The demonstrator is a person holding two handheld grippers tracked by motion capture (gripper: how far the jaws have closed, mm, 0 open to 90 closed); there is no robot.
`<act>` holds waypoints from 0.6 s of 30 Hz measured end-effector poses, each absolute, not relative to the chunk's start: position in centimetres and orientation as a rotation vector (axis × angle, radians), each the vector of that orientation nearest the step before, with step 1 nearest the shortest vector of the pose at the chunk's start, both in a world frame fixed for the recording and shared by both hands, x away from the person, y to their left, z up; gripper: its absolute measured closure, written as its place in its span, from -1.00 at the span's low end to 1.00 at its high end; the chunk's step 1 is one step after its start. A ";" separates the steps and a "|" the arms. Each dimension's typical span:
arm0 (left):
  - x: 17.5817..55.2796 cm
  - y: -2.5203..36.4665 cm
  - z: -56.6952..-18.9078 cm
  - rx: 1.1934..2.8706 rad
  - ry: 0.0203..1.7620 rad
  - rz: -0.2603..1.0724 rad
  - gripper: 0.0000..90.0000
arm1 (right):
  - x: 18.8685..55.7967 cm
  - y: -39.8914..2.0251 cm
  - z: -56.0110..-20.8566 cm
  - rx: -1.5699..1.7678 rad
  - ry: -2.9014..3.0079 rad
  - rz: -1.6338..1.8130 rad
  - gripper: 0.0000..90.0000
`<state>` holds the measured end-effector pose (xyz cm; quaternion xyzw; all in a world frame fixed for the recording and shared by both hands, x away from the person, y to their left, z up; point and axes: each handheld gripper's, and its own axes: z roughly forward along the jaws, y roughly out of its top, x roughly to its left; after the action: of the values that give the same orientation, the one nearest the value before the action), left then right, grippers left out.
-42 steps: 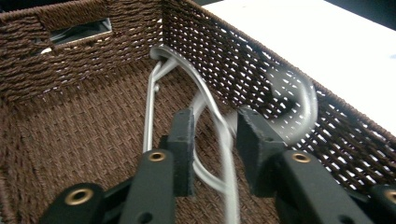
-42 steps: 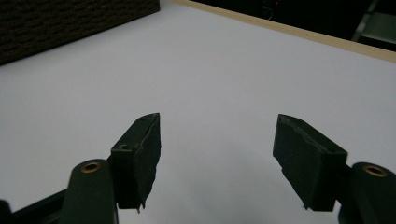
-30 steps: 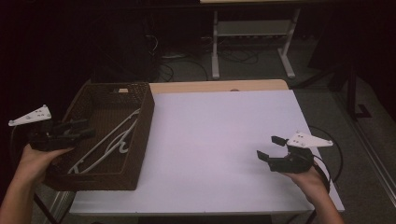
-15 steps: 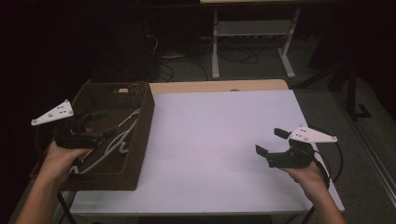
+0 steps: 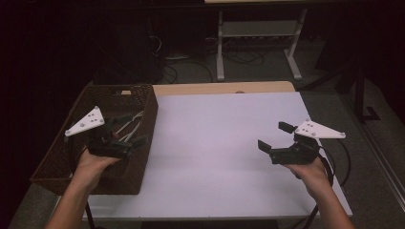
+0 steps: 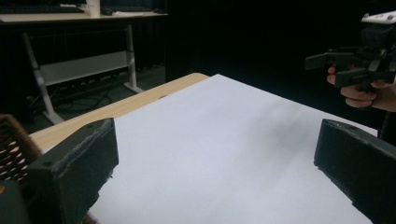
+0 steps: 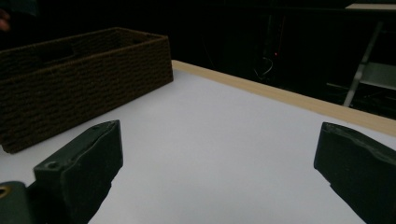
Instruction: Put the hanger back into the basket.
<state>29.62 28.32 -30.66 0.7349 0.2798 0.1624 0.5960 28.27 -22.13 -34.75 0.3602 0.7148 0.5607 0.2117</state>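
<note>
A: Seen from above: left gripper (image 5: 128, 136) over the brown basket (image 5: 57, 157) at the table's (image 5: 215, 124) left edge, white hangers (image 5: 130, 127) inside. Jaws just spread wide, empty.

B: Right gripper (image 5: 277, 137) near the right edge, likewise just released, nothing between. Its own view: basket wall (image 7: 79, 79), contents hidden.

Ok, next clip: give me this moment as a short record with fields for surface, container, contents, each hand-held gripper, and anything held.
surface: white table top with a wooden strip along its far edge
container: brown woven basket at the table's left end
contents: pale hangers, partly hidden
left hand-held gripper: over the basket, jaws have just been opening, nothing between them
right hand-held gripper: above the table's right side, jaws have just been opening, nothing between them
held: nothing
background: dark, a desk frame on the floor beyond
</note>
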 end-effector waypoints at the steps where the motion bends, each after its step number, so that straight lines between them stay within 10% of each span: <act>1: 29.6 28.1 -30.9 1.702 0.648 0.374 -1.00 | 28.4 -22.1 -34.6 0.988 1.981 1.565 -0.98; 18: 29.7 26.1 -32.8 1.689 0.630 0.341 -1.00 | 28.5 -21.0 -33.2 0.956 1.942 1.609 -0.99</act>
<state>29.73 26.08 -32.77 0.7311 0.2726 0.1477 0.6078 28.52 -20.96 -33.23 0.3457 0.7024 0.5818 0.2203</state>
